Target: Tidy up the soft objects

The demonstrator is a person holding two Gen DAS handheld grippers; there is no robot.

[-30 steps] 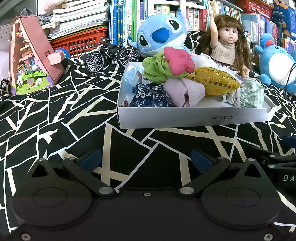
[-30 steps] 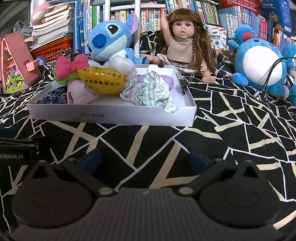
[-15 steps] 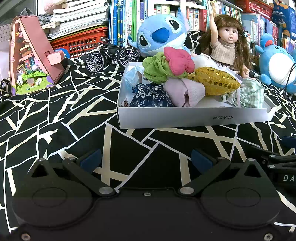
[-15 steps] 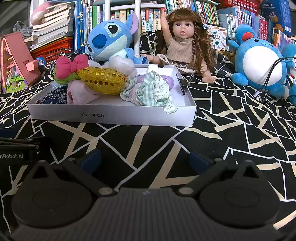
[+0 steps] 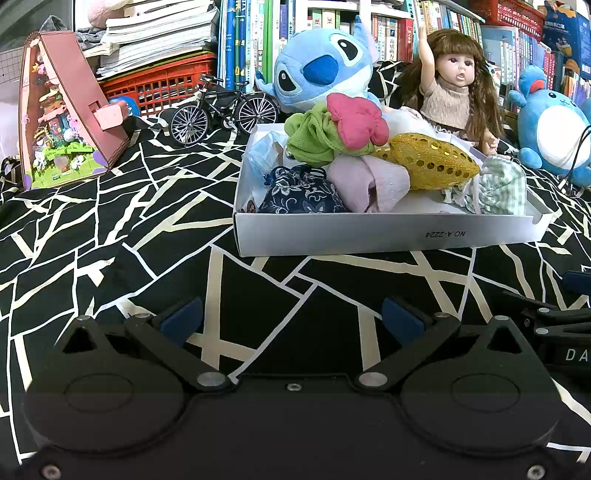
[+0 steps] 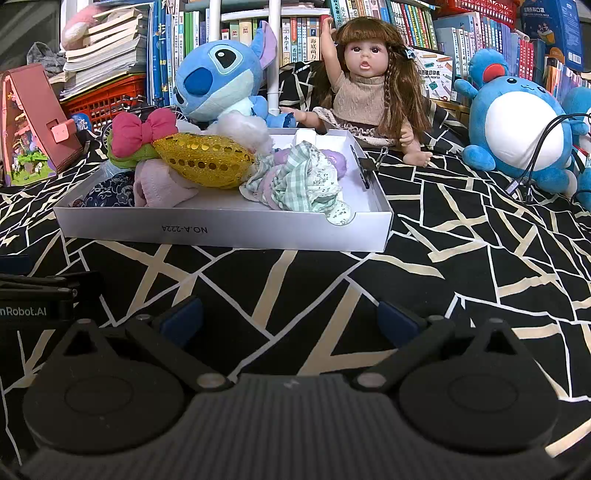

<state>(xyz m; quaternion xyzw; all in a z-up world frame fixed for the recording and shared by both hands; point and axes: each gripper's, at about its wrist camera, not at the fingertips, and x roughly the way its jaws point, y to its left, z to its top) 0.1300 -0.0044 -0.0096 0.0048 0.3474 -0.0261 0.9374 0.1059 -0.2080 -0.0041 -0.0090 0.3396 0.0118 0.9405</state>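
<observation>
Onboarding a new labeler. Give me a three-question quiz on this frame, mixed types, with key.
1. True or false: the left gripper holds a cloth.
2. What lies on the pink cloth in the box? A) gold pouch B) bicycle C) doll
3. Fill in: the checked cloth spills over the box's ____ corner, seen from the right gripper.

Key: 1 false, both grippers open and empty; 2 A; 3 near right.

Ahead of me the box (image 5: pixel 388 232) sits on the surface (image 5: pixel 110 258) with soft bundles (image 5: pixel 369 162) piled in it, the plush (image 5: pixel 321 70) and doll (image 5: pixel 454 96) behind it, the model bicycle (image 5: pixel 221 110) to its back left, and the books (image 5: pixel 258 33) behind all.
</observation>
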